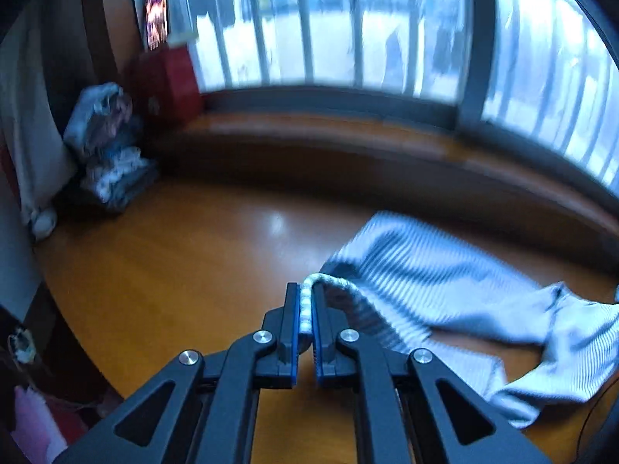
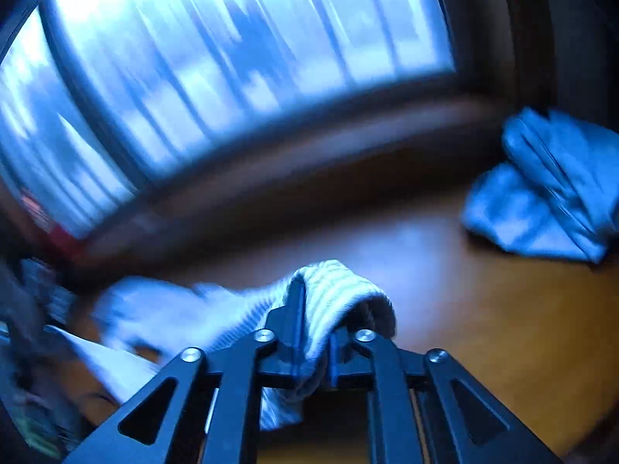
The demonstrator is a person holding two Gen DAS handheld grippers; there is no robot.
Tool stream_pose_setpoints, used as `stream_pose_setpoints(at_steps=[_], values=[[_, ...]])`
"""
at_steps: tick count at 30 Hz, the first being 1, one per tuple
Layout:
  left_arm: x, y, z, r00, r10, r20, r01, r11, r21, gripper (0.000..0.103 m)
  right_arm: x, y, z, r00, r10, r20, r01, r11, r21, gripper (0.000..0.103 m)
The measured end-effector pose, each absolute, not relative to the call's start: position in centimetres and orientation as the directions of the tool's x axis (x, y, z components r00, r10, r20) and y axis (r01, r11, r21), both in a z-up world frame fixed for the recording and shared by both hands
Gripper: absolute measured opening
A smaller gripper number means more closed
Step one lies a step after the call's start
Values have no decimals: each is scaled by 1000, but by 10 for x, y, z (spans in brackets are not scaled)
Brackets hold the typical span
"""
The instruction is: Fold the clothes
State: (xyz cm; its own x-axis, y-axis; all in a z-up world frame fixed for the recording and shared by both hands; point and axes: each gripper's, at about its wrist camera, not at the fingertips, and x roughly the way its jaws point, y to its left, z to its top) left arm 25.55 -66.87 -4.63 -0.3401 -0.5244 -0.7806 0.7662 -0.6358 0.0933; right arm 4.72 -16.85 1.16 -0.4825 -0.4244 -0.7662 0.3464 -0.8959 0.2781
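Over the glossy orange-brown wooden floor [image 1: 174,270], the left gripper [image 1: 307,309] was clamped on the rolled hem of a pale blue-and-white striped ribbed garment [image 1: 445,282]. The right gripper [image 2: 313,332] pinched another bunched edge of it, cloth trailing onto the floor between them. Pretty blurry, but a crumpled blue cloth [image 2: 549,189] sat well off to the right.

Left gripper [image 1: 305,301] over floor [image 1: 185,278], garment [image 1: 445,290] edge pinched between its fingers; rest of garment trails right, lying on floor. Ledge [image 1: 348,135] runs behind floor, window [image 1: 329,27] above ledge. Clothes pile [image 1: 110,147] far left, in corner by ledge end; box [image 1: 166,81] behind pile. Right gripper [image 2: 315,309] clamps garment fold, cloth draping left. Second cloth [image 2: 549,189] right of it, on floor near ledge.
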Motion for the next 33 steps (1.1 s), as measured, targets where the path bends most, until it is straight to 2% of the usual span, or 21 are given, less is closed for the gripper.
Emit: stream_pose_setpoints(at_steps=[2, 4, 6, 10, 12, 15, 18, 22, 28, 33], values=[[260, -671, -62, -325, -486, -811, 771, -633, 70, 10, 46, -177, -20, -440, -315, -841, 296, -935, 195, 23], [268, -668, -68, -348, -444, -826, 763, -646, 26, 19, 54, -176, -38, -419, -289, -861, 254, -947, 195, 28], [274, -665, -72, -371, -408, -834, 755, -656, -15, 34, 61, -170, -38, -418, -308, -855, 224, -947, 231, 41], [285, -657, -73, -396, -373, -839, 736, -675, -47, 51, 79, -158, -19, -433, -338, -836, 177, -941, 289, 44], [287, -653, -72, -391, -377, -839, 731, -681, -35, 76, 83, -164, 4, -505, -318, -802, 196, -948, 253, 44], [288, -648, -69, -390, -397, -831, 717, -697, -4, 78, 113, -201, 28, -533, -370, -761, 388, -906, 169, 44], [286, -650, -72, -400, -374, -837, 694, -720, -10, 78, 139, -252, 19, -429, -451, -783, 604, -787, 123, 44], [282, -651, -90, -404, -295, -866, 664, -746, -56, 78, 172, -320, -22, -298, -425, -855, 776, -629, 42, 44], [277, -653, -113, -404, -241, -883, 650, -754, -91, 78, 200, -365, -60, -286, -353, -891, 847, -528, -63, 44], [276, -666, -118, -405, -197, -893, 680, -717, -151, 78, 204, -380, -70, -273, -328, -904, 861, -503, -77, 44]])
